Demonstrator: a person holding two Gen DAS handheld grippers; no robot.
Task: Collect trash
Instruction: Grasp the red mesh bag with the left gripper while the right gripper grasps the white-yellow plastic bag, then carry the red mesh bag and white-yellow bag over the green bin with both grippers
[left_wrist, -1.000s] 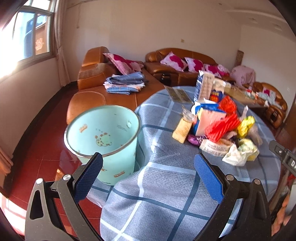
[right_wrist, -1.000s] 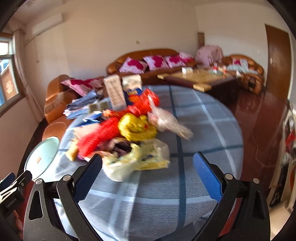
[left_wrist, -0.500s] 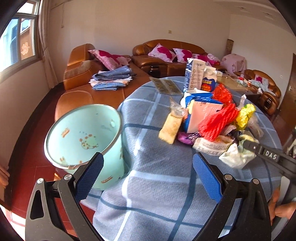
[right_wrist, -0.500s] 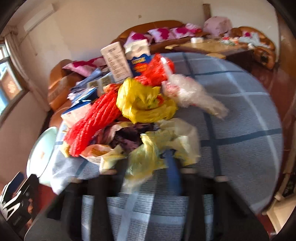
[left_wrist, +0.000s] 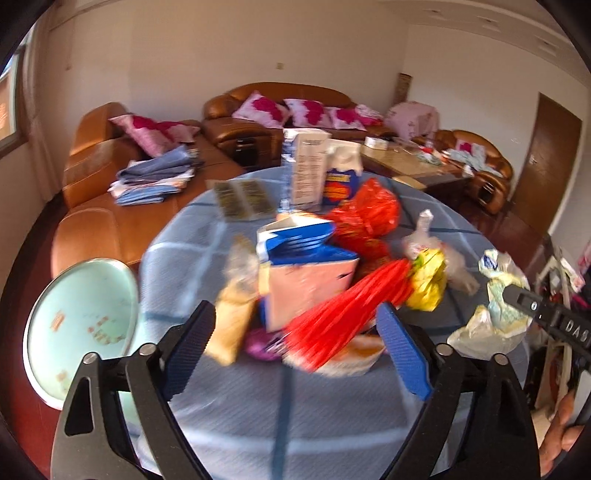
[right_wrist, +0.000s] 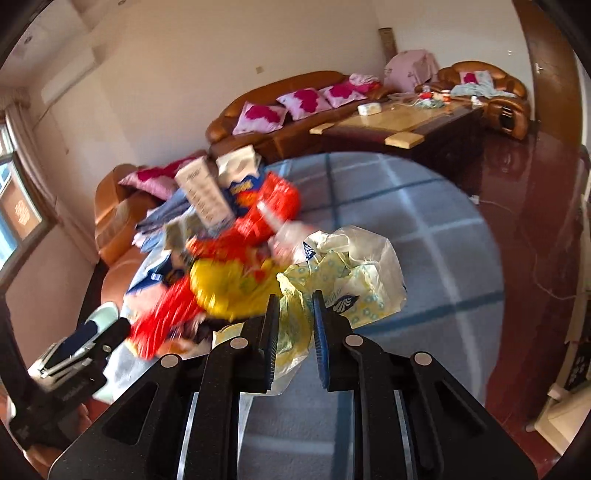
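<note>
Right claw (right_wrist: 294, 325) closing, pinching pale yellow bag (right_wrist: 343, 273) at near edge of trash pile (right_wrist: 236, 258). Left claw (left_wrist: 295, 334) spread wide, closing slowly, nothing pressed, red net (left_wrist: 340, 317) and wrappers just ahead between its fingers. Underneath, round tabletop (left_wrist: 295, 417) in blue check cloth. Beside it on left, mint bin (left_wrist: 81, 332). Upright at far side, white carton (left_wrist: 306, 170).

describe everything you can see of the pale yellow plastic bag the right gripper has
The pale yellow plastic bag is thin, crinkled film, part clear, printed with small ring patterns and dark blue marks. It bunches loosely, its lower end pinched in the right gripper, whose jaws are closing on it. It hangs over the blue checked tablecloth, beside the bright yellow bag in the trash pile.
</note>
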